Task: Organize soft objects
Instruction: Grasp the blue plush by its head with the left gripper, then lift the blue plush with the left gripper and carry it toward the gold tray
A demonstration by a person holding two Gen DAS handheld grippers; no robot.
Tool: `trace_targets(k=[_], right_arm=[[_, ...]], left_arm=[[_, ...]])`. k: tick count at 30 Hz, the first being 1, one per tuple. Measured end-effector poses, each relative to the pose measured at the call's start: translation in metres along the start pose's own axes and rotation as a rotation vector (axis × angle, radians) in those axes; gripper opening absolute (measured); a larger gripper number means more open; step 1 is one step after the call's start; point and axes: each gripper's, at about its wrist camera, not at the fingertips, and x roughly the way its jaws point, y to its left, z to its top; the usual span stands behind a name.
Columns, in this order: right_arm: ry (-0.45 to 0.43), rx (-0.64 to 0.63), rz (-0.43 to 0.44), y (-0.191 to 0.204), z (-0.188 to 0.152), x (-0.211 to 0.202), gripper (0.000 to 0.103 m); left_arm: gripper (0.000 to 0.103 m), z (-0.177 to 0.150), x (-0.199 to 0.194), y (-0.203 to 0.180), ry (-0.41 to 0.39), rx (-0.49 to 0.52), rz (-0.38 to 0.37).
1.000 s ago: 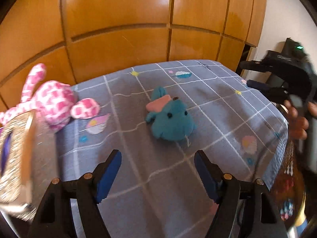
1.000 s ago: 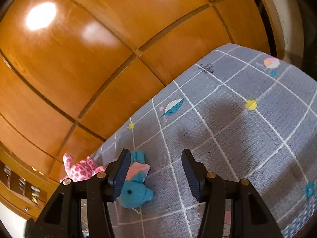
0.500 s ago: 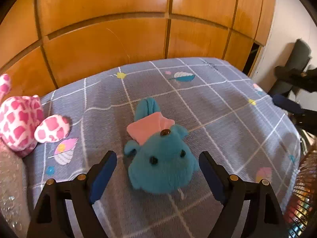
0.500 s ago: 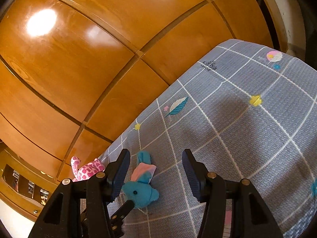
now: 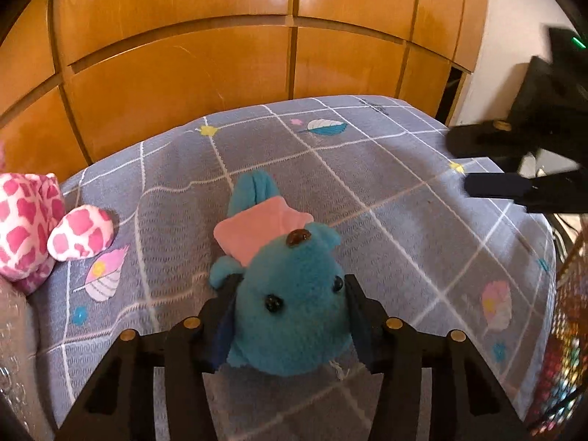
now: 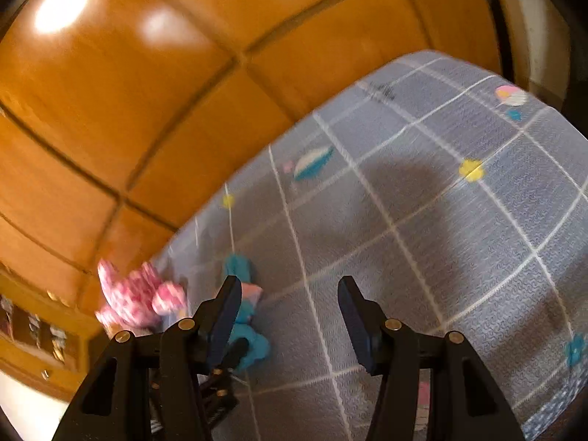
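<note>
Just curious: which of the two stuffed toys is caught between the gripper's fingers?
The blue toy, pinched by the left gripper. The pink-spotted toy lies untouched beside it.

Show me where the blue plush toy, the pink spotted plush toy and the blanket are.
blue plush toy [image 5: 290, 316]: left wrist view, on its face.
pink spotted plush toy [image 5: 79, 237]: left wrist view, on its paw.
blanket [image 5: 400, 191]: left wrist view, bare grey square.

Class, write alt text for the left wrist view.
The left gripper has just closed on a blue plush toy lying on a grey checked bedspread. A pink-and-white spotted plush sits left, before wooden panels.
</note>
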Motion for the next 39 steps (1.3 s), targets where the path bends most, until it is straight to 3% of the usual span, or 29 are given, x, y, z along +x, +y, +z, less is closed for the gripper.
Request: trace_targets(k=[7,10,16,19,20,21,23,29,39], right_arm=[[0.244,-0.025,0.056,0.040,-0.006,0.066,0.055],[0.301,-0.069,0.043,0.058,-0.008,0.090,0.060],[0.393,-0.092,0.001,0.070,-0.014,0.135,0.060],[0.413,-0.145,0.037,0.080,-0.019,0.149,0.060],[0.424,-0.184,0.035,0.085,-0.022,0.154,0.053],[0.410,-0.283,-0.018,0.095,-0.027,0.156,0.035],[0.405,-0.329,-0.026,0.100,-0.031,0.157,0.031],[0.432,-0.294,0.016,0.094,-0.028,0.152,0.028],[0.386,-0.404,0.133,0.125,-0.035,0.134,0.028]], left_arm=[[0.055,-0.015,-0.010,0.000,-0.041,0.021,-0.016],[0.056,-0.019,-0.013,0.001,-0.047,0.012,-0.021],[0.057,-0.022,-0.014,0.004,-0.041,-0.004,-0.029],[0.056,-0.022,-0.012,0.002,-0.027,-0.003,-0.012],[0.056,-0.022,-0.013,0.003,-0.025,-0.012,-0.015],[0.055,-0.022,-0.015,0.005,-0.021,-0.029,-0.020],[0.054,-0.021,-0.018,0.008,-0.012,-0.054,-0.031],[0.052,-0.023,-0.033,0.007,-0.007,-0.042,0.001],[0.052,-0.025,-0.075,0.015,-0.051,-0.068,0.068]])
